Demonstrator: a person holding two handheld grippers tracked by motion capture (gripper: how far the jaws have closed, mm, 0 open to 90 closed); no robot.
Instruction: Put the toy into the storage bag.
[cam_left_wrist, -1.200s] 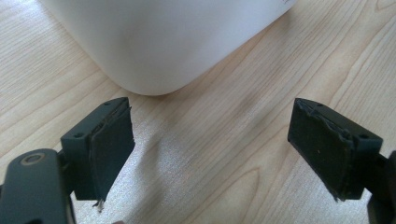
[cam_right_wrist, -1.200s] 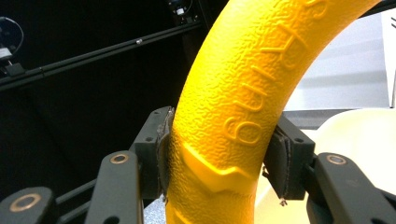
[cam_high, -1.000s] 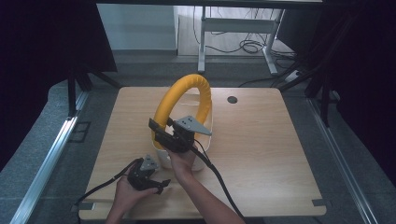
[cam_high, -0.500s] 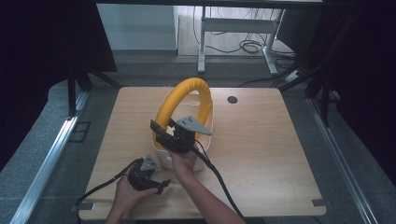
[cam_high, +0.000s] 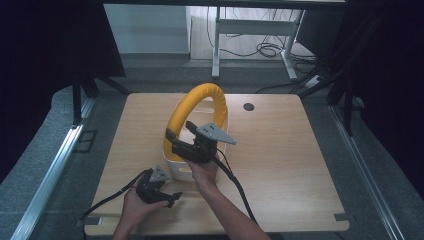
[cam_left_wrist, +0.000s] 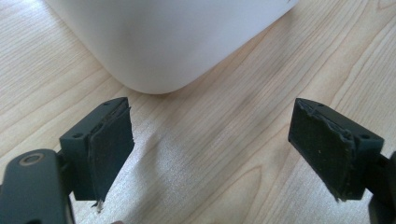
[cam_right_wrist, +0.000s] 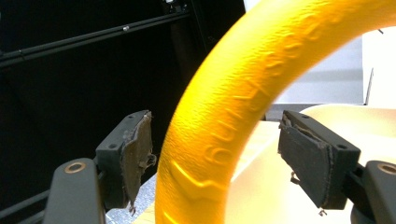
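Yellow handle (cam_high: 200, 102) — a thick arch with a pebbled skin and raised lettering along its curve, glossy in the right gripper view (cam_right_wrist: 243, 107). It stands upright over a white basket (cam_high: 176, 169), both feet down at the basket's rim, crown at the top. The arch's span runs from about 7 o'clock to 1 o'clock across the table (cam_high: 280, 165); the basket's long axis lies the same way.

Basket — white, smooth, rounded corners; one corner shows close in the left gripper view (cam_left_wrist: 168, 42). It sits left of the table's centre, toward the near edge.

Right gripper (cam_high: 176, 136) is at the handle's near-left leg, at roughly 7 o'clock of the arch. Its jaws have just been opening and now stand wide; the yellow leg is between them, with clear gaps to both pads, so nothing is gripped.

Left gripper (cam_high: 170, 197) rests low on the table at 7 o'clock from the basket, jaws spread wide with bare wood between them, aimed at the basket's corner, near but not touching.

A dark round hole (cam_high: 248, 106) sits in the table at 1 o'clock from the handle.
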